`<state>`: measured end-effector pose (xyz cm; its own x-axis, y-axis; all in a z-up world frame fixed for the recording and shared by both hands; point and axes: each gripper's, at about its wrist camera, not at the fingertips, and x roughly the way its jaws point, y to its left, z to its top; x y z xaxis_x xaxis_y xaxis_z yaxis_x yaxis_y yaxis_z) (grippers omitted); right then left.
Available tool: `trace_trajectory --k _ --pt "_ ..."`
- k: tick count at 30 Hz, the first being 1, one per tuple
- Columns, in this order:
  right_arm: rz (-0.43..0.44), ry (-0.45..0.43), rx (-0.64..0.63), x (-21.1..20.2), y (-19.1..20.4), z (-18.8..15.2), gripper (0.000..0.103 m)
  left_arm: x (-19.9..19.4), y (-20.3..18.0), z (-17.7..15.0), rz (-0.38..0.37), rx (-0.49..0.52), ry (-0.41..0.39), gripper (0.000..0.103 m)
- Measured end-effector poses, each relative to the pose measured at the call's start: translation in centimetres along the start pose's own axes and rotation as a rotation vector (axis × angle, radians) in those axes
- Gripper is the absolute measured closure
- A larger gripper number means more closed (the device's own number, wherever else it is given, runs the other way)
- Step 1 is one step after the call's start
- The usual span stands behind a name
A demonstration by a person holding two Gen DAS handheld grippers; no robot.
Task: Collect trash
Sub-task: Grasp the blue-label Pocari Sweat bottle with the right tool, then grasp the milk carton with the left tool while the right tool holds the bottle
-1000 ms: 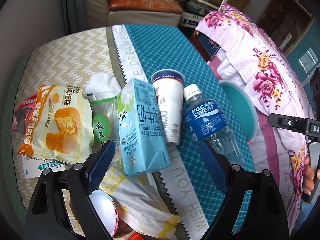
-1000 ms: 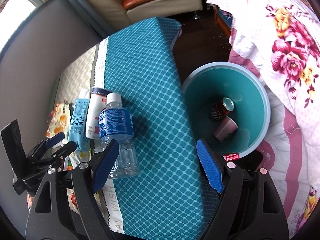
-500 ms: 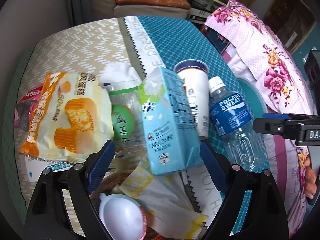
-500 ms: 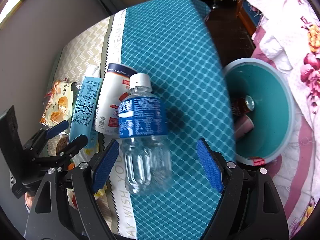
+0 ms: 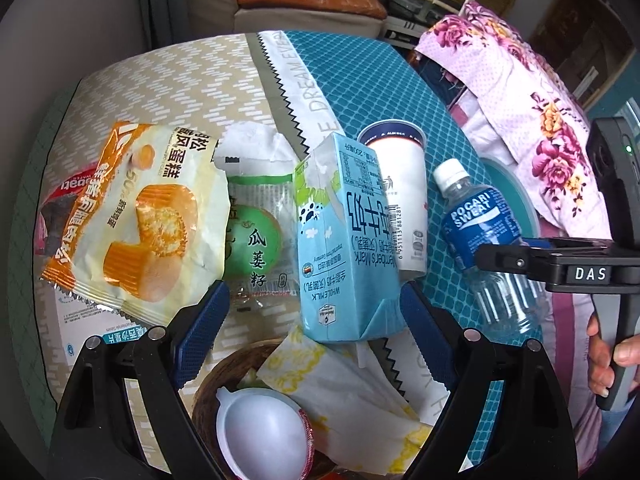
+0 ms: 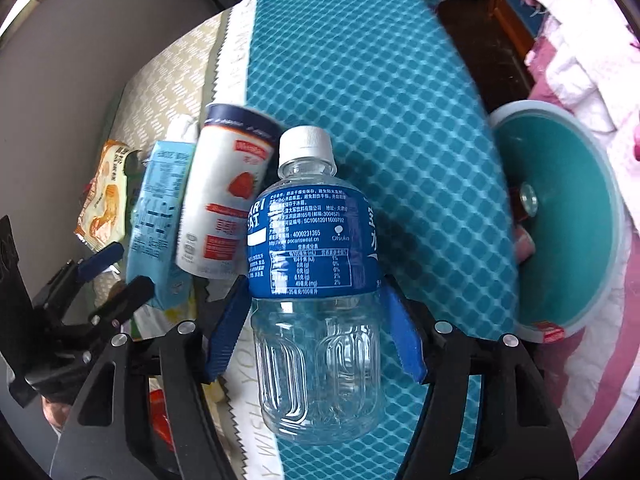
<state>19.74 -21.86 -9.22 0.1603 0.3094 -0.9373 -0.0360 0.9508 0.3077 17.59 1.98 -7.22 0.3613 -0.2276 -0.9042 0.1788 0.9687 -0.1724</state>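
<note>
We saw the clear plastic bottle (image 6: 316, 280) lying on its side on the teal-checked cloth (image 6: 380, 92), white cap pointing away from us, blue label around its upper half, and it looked empty. It lay right between the fingers of our right gripper (image 6: 314, 330). The jaws were closing on it, the blue pads (image 6: 228, 332) hard against its sides just below the label, though we could not tell whether they were pressing yet.

Just left of the bottle lay a white yogurt cup (image 6: 224, 204), touching it, and beyond that a light blue milk carton (image 6: 158, 220) and an orange snack bag (image 6: 102, 200). To the right, past the cloth's edge, stood the teal bin (image 6: 568, 216) with a can inside.

Our left gripper (image 5: 312, 320) hung open over the milk carton (image 5: 344, 240), its pads on either side of the carton's near end and clear of it. A green seed packet (image 5: 256, 236), the cake bag (image 5: 136, 220), a crumpled yellow-printed wrapper (image 5: 352, 392) and a white plastic lid (image 5: 260, 432) crowded around it. Both grippers pointed steeply down; a hand (image 5: 608, 356) gripped the right tool's handle.
</note>
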Motion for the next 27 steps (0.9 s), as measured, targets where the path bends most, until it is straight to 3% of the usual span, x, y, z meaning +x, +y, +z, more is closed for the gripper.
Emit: trace_trajectory --k 7,10,13,18,20,27 --pt "-0.004 -0.011 0.047 -1.1 -3.1 -1.6 0.040 0.0 -1.5 1.5 0.023 0.037 -0.016 0.017" --pt "0.011 -0.012 0.050 -1.2 -3.4 -1.9 0.040 1.1 -1.2 2.3 0.025 0.036 0.008 0.032" --pt "0.024 -0.012 0.049 -1.3 -3.6 -2.0 0.040 1.7 -1.0 2.7 -0.004 0.028 0.015 0.036" --pt "0.045 -0.013 0.043 -1.1 -3.6 -1.8 0.039 2.3 -2.4 2.4 0.037 0.101 0.029 0.035" --pt "0.053 -0.013 0.040 -1.0 -3.6 -1.7 0.039 3.2 -2.8 2.5 0.052 0.122 0.057 0.025" --pt "0.088 -0.013 0.046 -1.0 -4.2 -1.7 0.039 4.3 -2.2 3.7 0.043 0.105 0.071 0.018"
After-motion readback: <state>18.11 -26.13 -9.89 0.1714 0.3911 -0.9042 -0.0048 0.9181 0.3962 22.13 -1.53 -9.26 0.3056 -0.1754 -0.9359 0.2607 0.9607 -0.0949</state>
